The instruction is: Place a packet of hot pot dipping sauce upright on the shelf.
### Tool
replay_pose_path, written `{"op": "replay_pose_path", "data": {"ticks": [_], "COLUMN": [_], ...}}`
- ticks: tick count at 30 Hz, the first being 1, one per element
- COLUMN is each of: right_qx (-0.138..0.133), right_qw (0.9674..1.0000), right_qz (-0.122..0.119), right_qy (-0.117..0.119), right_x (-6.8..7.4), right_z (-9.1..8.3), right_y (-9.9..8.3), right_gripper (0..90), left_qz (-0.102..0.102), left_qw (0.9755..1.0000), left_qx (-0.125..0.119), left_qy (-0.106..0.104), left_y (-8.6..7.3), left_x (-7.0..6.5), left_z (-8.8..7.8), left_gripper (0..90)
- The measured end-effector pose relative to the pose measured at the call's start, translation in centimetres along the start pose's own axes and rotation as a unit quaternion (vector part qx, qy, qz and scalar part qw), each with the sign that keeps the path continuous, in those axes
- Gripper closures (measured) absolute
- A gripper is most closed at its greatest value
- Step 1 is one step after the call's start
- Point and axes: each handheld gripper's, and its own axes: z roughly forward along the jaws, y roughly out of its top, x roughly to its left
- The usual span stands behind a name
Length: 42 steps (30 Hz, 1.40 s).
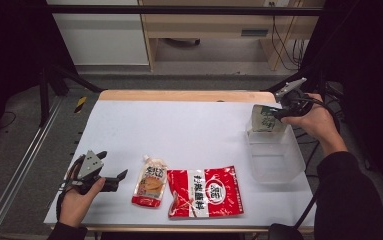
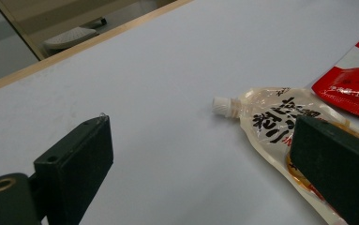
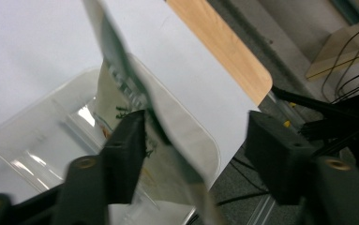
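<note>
Step in hand, by the look of it: dropping a green-and-white pouch (image 1: 267, 119) into the clear bin (image 1: 275, 161) at the worktop's (image 1: 189, 131) right edge. Right claw (image 1: 278, 113) held above the bin's far end, jaws spread apart, pouch loose between them and tilted, lower end inside the bin. Right gripper view: pouch (image 3: 135, 101) blurred, brushing the left-hand pad at most, clear of the other, so released, not gripped.

Left claw (image 1: 112, 175) released and empty, resting low at the near left, aimed at the spouted pouch (image 1: 150, 186); red packet (image 1: 205, 192) just beside that.

Next move, likely: right hand clears the bin, then one claw closes on the spouted pouch. Thin and flat, so a low approach at an edge or the spout.

Left gripper view gives the white screw cap (image 2: 223, 105) plainly; high view alone gives the overall layout.
</note>
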Motion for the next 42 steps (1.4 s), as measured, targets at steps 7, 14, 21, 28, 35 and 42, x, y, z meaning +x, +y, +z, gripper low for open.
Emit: {"op": "replay_pose_path", "data": {"ticks": [7,14,21,28,35,42], "right_qx": [-0.015,-0.013,-0.001,-0.007,-0.049,-0.089], "right_qw": [0.9994,0.9997,1.0000,1.0000,0.9987,0.9957], "right_qz": [-0.025,-0.001,-0.003,-0.006,-0.013,-0.024], "right_qy": [-0.018,-0.019,-0.009,0.002,-0.002,-0.001], "right_x": [2.1,2.2,2.3,3.2,4.9,7.9], "right_z": [-2.8,-2.5,-1.2,-1.6,-5.0,-7.4], "right_y": [0.8,0.2,-0.1,-0.3,-0.5,0.2], "right_gripper": [26.2,24.1,23.3,19.7,16.0,13.5], "left_qz": [-0.002,0.006,0.009,0.008,0.017,0.032], "left_qw": [1.0000,1.0000,0.9999,1.0000,0.9998,0.9991], "left_qx": [0.003,0.004,0.008,0.006,0.012,0.024], "left_qy": [0.002,0.000,0.000,0.000,-0.004,-0.010], "left_y": [-0.1,0.1,0.0,0.0,0.1,0.2], "left_x": [-0.1,-0.4,-0.3,-0.5,-0.9,-1.5], "left_z": [0.1,0.1,0.2,0.1,0.3,0.5], "left_gripper": [6.1,6.1,6.1,6.0,6.0,5.9]}}
